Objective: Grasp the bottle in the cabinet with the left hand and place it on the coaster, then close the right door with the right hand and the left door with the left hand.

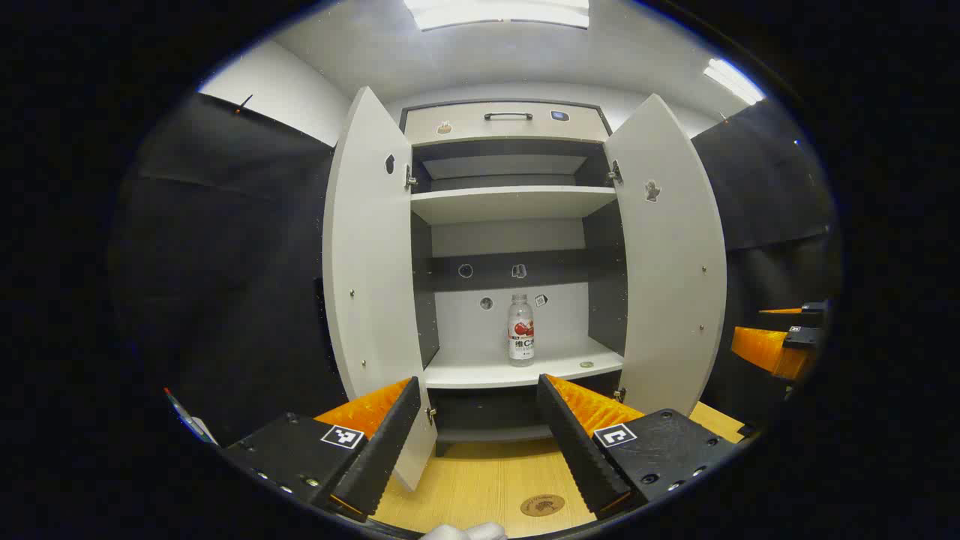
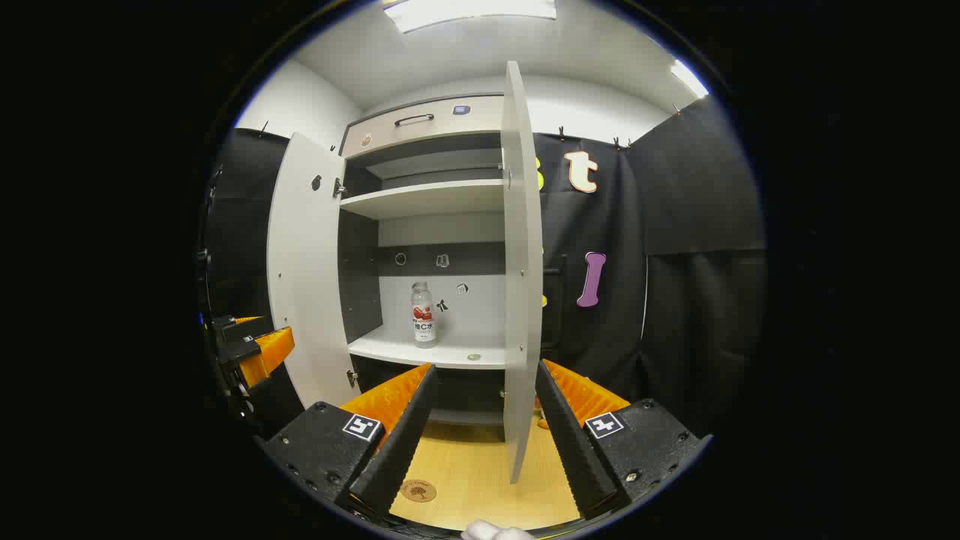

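A clear bottle (image 1: 521, 330) with a red and white label stands upright on the lower shelf of the open cabinet (image 1: 510, 202); the right gripper view has the bottle (image 2: 423, 315) too. Both doors stand open: the left door (image 1: 369, 277) and the right door (image 1: 669, 262). A round brown coaster (image 1: 542, 505) lies on the wooden table near me, also seen as the coaster (image 2: 418, 491). My left gripper (image 1: 478, 439) is open, well short of the cabinet. My right gripper (image 2: 480, 435) is open, with the right door's edge (image 2: 519, 262) straight ahead. The left gripper (image 2: 255, 349) shows far left.
The wooden tabletop (image 1: 480, 480) runs from the cabinet's foot toward me. Black cloth walls (image 1: 225, 262) close both sides. A top drawer with a dark handle (image 1: 508, 116) sits above the shelves. A small round object (image 1: 586, 365) lies on the bottle's shelf. The right gripper (image 1: 776, 341) shows at far right.
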Demonstrator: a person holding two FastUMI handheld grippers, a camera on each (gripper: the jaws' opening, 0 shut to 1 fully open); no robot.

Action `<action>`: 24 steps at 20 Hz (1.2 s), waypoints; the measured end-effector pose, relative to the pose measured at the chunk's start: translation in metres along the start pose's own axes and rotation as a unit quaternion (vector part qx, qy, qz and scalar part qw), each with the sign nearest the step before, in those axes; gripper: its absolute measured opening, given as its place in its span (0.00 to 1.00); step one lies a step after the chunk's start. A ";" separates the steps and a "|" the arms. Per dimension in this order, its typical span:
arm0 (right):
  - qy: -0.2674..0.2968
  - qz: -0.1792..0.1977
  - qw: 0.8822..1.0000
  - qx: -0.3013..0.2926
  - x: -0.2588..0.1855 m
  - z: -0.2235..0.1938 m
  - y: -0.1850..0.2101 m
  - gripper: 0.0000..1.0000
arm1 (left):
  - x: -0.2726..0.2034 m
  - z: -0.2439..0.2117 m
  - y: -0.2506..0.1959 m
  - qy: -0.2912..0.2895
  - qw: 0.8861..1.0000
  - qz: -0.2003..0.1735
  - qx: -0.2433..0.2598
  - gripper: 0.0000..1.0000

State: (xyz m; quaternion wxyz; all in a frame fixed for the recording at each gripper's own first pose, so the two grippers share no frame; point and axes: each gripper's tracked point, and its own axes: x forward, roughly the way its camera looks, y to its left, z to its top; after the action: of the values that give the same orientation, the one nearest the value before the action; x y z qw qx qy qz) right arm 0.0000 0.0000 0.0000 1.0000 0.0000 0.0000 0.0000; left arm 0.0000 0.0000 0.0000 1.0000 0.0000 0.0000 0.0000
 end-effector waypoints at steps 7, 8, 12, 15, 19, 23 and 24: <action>0.002 0.016 1.000 0.001 0.005 -0.002 0.014 0.82 | -0.002 -0.002 0.013 0.002 1.000 0.014 -0.004 0.95; 0.002 0.018 1.000 0.001 0.007 0.000 0.015 0.82 | -0.002 -0.001 0.016 0.002 1.000 0.018 -0.003 0.95; -0.001 0.031 1.000 0.000 0.016 0.001 0.023 0.82 | 0.002 -0.001 0.021 -0.001 1.000 0.024 0.003 0.95; 0.000 0.035 0.999 -0.002 0.025 0.002 0.025 0.82 | 0.014 -0.001 0.020 -0.001 1.000 0.025 0.004 0.95; -0.007 0.034 0.999 -0.010 0.036 0.010 0.023 0.82 | 0.041 0.001 0.013 -0.005 1.000 0.016 0.004 0.95; -0.008 0.027 1.000 -0.011 0.047 0.015 0.023 0.82 | 0.083 0.008 0.006 -0.016 1.000 0.003 0.004 0.95; -0.008 0.025 1.000 -0.013 0.049 0.016 0.022 0.82 | 0.095 0.010 0.004 -0.020 1.000 0.000 0.004 0.95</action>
State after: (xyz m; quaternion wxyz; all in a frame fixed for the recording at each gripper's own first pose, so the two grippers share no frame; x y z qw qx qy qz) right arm 0.0485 0.0223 0.0162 0.9996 -0.0130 -0.0081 0.0245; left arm 0.0953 0.0037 0.0104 0.9998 0.0043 -0.0205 -0.0004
